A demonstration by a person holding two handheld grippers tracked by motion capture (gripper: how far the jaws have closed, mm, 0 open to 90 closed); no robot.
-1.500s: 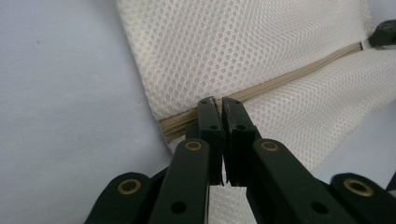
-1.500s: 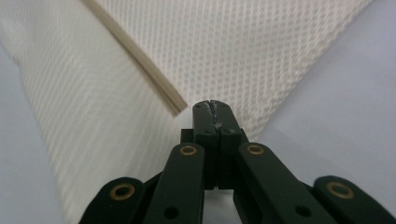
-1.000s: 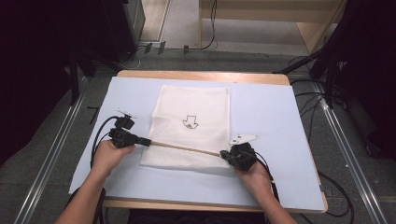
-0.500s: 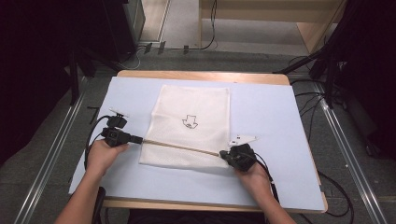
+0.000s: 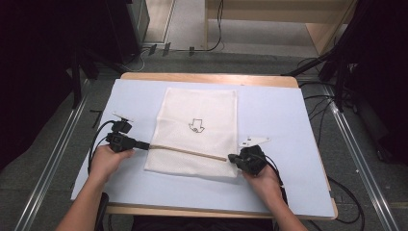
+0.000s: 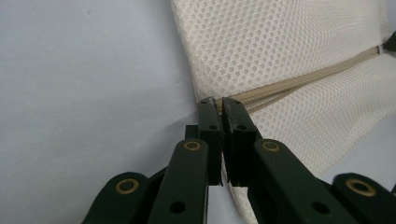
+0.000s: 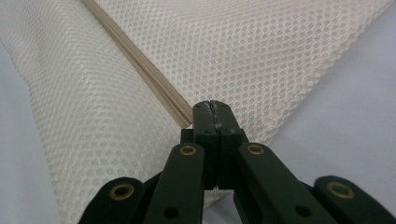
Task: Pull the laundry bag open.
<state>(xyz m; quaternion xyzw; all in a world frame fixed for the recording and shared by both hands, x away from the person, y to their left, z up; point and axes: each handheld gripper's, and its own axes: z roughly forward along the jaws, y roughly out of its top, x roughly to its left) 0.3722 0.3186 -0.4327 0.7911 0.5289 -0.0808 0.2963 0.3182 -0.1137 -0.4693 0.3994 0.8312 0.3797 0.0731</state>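
A white mesh bag (image 5: 197,103) with a small printed arrow (image 5: 196,126) lies flat on the pale blue mat (image 5: 279,110). A beige zipper (image 5: 187,152) crosses its near part. My left gripper (image 5: 146,145) is at the zipper's left end, at the bag's left edge. Its jaws stand together with a hair-thin slit, and their tips (image 6: 218,100) pinch the end of the zipper (image 6: 299,81). My right gripper (image 5: 232,158) is shut on the zipper's right end. A sliver of fabric shows between its tips (image 7: 212,105), beside the zipper (image 7: 140,65).
The mat covers a wooden table (image 5: 207,77) with bare mat on both sides of the bag. Cables trail from both grippers over the near part of the mat. Metal rails and dark equipment flank the table on the floor.
My left hand and gripper have shifted a little to the left along the zipper line. The right hand has stayed put.
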